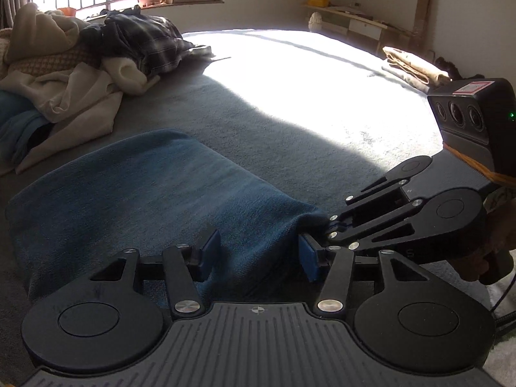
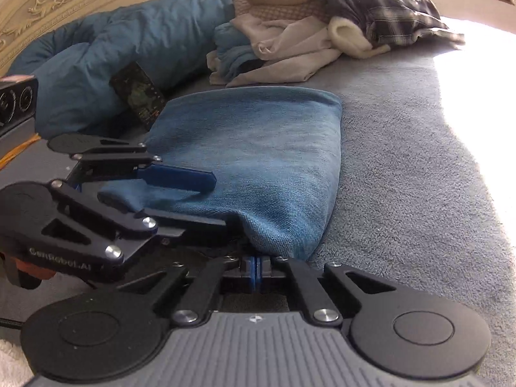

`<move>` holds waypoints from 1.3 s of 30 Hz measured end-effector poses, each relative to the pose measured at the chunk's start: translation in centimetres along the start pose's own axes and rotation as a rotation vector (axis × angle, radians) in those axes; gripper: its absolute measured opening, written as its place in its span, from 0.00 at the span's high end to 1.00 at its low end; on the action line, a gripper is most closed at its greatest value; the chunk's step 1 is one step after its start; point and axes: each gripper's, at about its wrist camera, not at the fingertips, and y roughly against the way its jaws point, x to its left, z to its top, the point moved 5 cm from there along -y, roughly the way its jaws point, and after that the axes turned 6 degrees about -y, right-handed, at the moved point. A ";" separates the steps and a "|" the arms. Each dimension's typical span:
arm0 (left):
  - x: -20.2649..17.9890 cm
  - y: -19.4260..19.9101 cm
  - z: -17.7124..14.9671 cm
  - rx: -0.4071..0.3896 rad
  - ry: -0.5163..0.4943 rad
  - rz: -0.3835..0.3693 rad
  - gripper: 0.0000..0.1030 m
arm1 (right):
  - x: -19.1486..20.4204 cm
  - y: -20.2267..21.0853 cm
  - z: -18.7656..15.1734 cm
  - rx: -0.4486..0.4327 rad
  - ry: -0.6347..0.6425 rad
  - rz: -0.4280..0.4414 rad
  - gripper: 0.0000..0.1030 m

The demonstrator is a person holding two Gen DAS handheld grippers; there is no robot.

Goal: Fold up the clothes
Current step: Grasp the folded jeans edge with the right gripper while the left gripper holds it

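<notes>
A folded blue garment is laid on the grey bed cover, its long axis running from the lower right of the left wrist view toward the middle left, with the rounded fold at the far end and the gathered corner nearest the cameras. In the right wrist view the same garment fills the centre, its fold toward the top. A heap of unfolded clothes, cream, plaid and beige, is piled in the upper left of the left view, apart from the garment; in the right view a rolled blue duvet and a dark phone-like object are seen at the upper left, the latter just beside the garment's far corner. A folded tan cloth lies at the upper right of the left view. The left hand-held gripper is set over the near edge of the garment with its blue pads spread either side of the cloth, not pressed on it. The right hand-held gripper is clenched, its pads together at the garment's near corner; whether cloth is pinched between them cannot be told.
</notes>
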 end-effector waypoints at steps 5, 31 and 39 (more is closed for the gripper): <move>-0.8 -0.3 0.1 -0.017 -0.041 0.049 0.46 | -1.1 1.3 0.4 -0.046 -0.122 0.083 0.99; 0.2 -0.2 1.1 -0.037 0.003 0.031 0.60 | -3.2 2.8 -1.2 0.043 -0.192 -0.039 0.75; -0.3 0.4 1.6 -0.089 0.030 0.018 0.93 | -4.5 4.2 -0.5 -0.036 -0.383 0.152 1.00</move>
